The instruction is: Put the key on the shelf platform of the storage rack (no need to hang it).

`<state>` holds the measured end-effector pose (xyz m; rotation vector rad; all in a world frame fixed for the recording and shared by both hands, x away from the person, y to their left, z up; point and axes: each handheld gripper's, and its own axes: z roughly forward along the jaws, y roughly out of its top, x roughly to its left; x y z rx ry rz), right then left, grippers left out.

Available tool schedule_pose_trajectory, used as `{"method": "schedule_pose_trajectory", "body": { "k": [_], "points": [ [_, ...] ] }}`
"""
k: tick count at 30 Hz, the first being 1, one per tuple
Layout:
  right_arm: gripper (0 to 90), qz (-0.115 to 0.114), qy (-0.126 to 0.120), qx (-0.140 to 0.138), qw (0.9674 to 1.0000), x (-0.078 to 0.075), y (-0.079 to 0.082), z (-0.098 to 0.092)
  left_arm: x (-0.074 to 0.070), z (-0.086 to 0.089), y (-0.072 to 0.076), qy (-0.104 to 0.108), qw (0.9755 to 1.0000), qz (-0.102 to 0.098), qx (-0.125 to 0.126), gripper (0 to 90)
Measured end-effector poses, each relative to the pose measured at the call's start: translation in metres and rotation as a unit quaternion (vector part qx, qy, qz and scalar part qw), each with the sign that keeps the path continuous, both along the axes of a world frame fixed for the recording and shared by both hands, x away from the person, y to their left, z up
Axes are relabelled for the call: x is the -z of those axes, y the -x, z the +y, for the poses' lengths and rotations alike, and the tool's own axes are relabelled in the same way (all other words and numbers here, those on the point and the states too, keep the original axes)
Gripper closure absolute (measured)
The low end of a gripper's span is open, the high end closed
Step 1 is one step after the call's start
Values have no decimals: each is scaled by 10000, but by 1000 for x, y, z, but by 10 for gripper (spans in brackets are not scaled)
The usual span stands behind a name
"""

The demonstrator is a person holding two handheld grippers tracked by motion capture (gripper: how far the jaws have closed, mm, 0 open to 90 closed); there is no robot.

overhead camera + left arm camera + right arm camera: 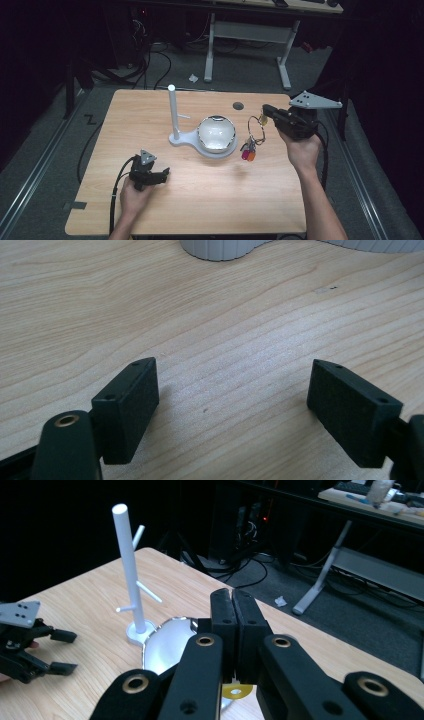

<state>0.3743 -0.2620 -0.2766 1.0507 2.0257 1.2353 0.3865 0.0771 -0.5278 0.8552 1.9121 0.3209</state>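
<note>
Right now the right gripper (265,116) is pinching a key ring (255,131) closed; the left gripper (165,175) is resting wide open, empty.

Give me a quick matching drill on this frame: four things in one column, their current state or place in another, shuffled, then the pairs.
Things:
1. left tongs
2. right tongs
3. key ring
4. white peg stand

States:
A. upright on the table beside the shiny dish
B. open, resting low over bare wood
C. hanging in the air with red and orange tags at the bottom
D. shut, raised above the table

Pairs: 1-B, 2-D, 3-C, 4-A
</note>
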Motion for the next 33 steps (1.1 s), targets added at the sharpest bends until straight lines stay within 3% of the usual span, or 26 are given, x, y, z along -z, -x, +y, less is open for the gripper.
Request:
{"method": "schedule_pose_trajectory", "body": {
  "k": [10, 18, 33],
  "points": [
    [898, -101, 3, -243, 9997, -17, -17, 23, 0, 0, 0, 4, 10000, 1, -2, 210],
    [898, -171, -166, -372, 9990, -29, -32, 37, 0, 0, 0, 16, 10000, 12, -7, 210],
    [897, 99, -52, -438, 9990, -12, -60, 64, 0, 0, 0, 24, 10000, 8, -10, 210]
  ]
}}
